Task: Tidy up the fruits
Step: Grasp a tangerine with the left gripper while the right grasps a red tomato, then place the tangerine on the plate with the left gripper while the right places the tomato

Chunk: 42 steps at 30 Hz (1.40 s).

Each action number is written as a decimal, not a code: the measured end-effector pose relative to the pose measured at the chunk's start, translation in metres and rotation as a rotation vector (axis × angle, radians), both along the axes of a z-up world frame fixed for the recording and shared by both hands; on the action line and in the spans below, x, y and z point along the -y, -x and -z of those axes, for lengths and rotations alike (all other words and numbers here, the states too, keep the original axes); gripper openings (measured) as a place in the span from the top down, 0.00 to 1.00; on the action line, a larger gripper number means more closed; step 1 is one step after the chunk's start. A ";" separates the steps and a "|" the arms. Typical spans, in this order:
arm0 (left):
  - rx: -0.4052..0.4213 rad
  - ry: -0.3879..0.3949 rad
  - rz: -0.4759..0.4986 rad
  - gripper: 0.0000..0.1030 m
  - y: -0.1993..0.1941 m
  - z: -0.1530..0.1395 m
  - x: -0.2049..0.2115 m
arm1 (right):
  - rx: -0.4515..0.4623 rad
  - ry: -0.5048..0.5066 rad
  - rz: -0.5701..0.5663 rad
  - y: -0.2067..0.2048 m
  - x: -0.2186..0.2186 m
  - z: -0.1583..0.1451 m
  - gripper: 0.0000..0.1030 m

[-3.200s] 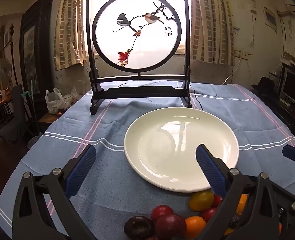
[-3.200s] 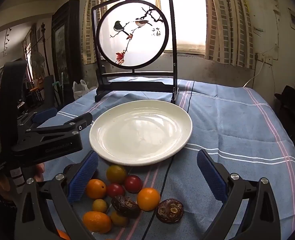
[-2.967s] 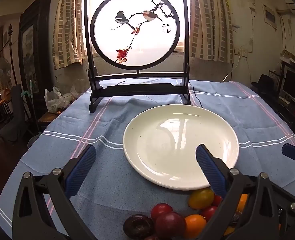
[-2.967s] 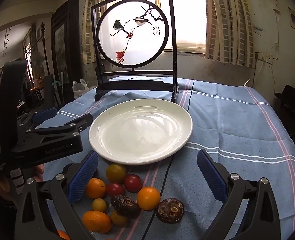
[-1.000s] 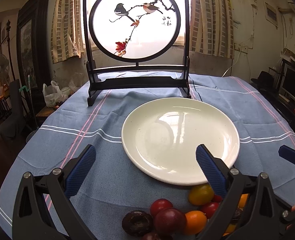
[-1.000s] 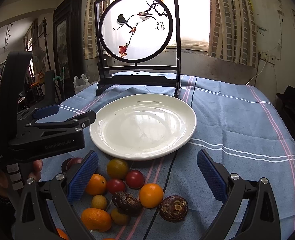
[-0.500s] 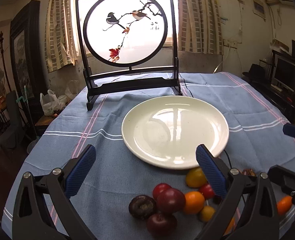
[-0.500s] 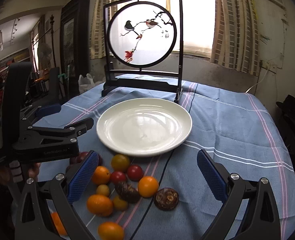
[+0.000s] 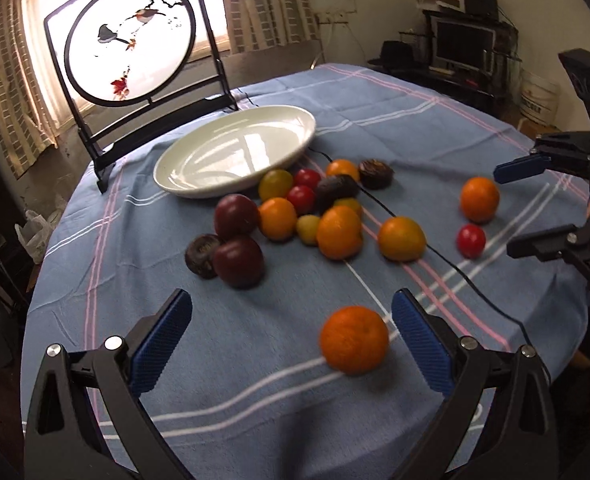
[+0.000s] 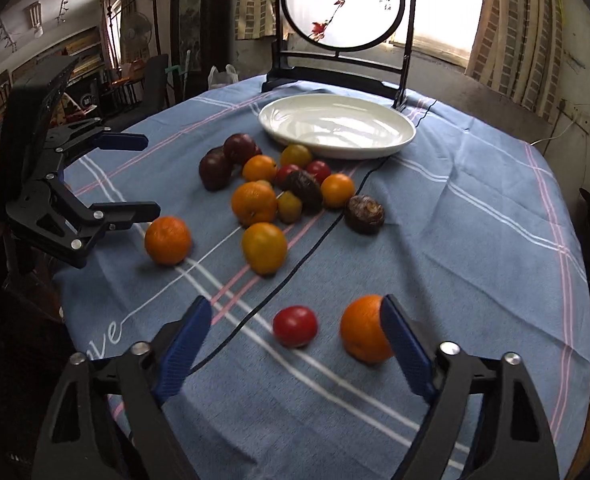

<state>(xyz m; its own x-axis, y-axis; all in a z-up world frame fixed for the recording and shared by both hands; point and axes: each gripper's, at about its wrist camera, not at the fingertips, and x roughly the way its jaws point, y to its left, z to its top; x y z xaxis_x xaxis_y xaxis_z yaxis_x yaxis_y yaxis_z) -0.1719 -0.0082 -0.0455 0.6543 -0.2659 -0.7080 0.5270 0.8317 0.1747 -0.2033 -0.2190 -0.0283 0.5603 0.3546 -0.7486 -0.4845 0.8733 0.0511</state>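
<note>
A white plate (image 9: pixel 199 184) (image 10: pixel 375 148) stands empty on the blue tablecloth. Just in front of it lies a cluster of fruit (image 9: pixel 295 208) (image 10: pixel 271 184): oranges, red and yellow tomatoes, dark plums, brown passion fruits. My left gripper (image 9: pixel 291 332) is open; one orange (image 9: pixel 354 339) lies between its fingers, near the right one. My right gripper (image 10: pixel 291 344) is open; a red tomato (image 10: pixel 295 326) lies between its fingers and an orange (image 10: pixel 365 328) sits against the right finger. Each gripper shows in the other's view, left (image 10: pixel 135 178) and right (image 9: pixel 523 208).
A framed round bird screen (image 9: pixel 131 44) (image 10: pixel 343 4) stands behind the plate. A black cable (image 9: pixel 435 252) (image 10: pixel 307 256) runs across the cloth past the fruit. The table edge (image 9: pixel 575 320) drops off near the right gripper. Furniture and a monitor (image 9: pixel 461 46) stand beyond the table.
Both grippers have pulled back and up and swung apart, so many more fruits now show. The plate looks farther away. Both grippers stay open.
</note>
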 end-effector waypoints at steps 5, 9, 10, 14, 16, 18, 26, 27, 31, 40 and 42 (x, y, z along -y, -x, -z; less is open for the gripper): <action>-0.076 -0.001 0.021 0.05 -0.006 0.012 0.006 | -0.075 0.013 -0.018 0.000 -0.009 0.019 0.44; -0.131 0.017 0.014 0.05 -0.016 0.017 0.007 | -0.114 0.023 0.002 -0.012 -0.010 0.029 0.55; -0.140 0.022 0.015 0.05 -0.017 0.019 0.007 | -0.110 0.028 0.007 -0.014 -0.010 0.030 0.56; -0.189 0.020 0.017 0.19 -0.023 0.027 0.011 | -0.113 0.027 0.018 -0.019 -0.005 0.030 0.75; -0.238 0.019 0.021 0.45 -0.027 0.033 0.013 | -0.117 0.022 0.017 -0.019 -0.002 0.029 0.75; -0.280 0.054 0.054 0.59 -0.026 0.035 0.014 | -0.115 0.029 0.011 -0.018 -0.001 0.030 0.76; -0.242 0.044 0.053 0.60 -0.026 0.020 0.014 | -0.106 0.017 -0.016 -0.018 -0.001 0.024 0.79; -0.227 0.054 0.047 0.60 -0.029 0.014 0.012 | -0.090 0.021 -0.019 -0.018 -0.002 0.019 0.79; -0.153 0.098 -0.011 0.60 -0.058 -0.024 0.008 | -0.009 0.007 -0.031 -0.036 -0.005 -0.010 0.78; -0.121 0.111 -0.227 0.60 -0.204 -0.068 0.017 | 0.061 -0.093 0.002 -0.183 -0.024 -0.066 0.78; -0.156 0.086 -0.273 0.60 -0.235 -0.057 0.017 | 0.024 -0.092 0.031 -0.220 -0.030 -0.059 0.78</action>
<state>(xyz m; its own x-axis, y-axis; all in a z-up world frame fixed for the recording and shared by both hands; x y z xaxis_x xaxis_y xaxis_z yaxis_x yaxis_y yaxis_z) 0.0629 -0.0257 0.0111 0.5952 -0.1584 -0.7878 0.2969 0.9544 0.0325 0.0170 -0.1890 0.0307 0.5894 0.4038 -0.6997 -0.4593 0.8800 0.1209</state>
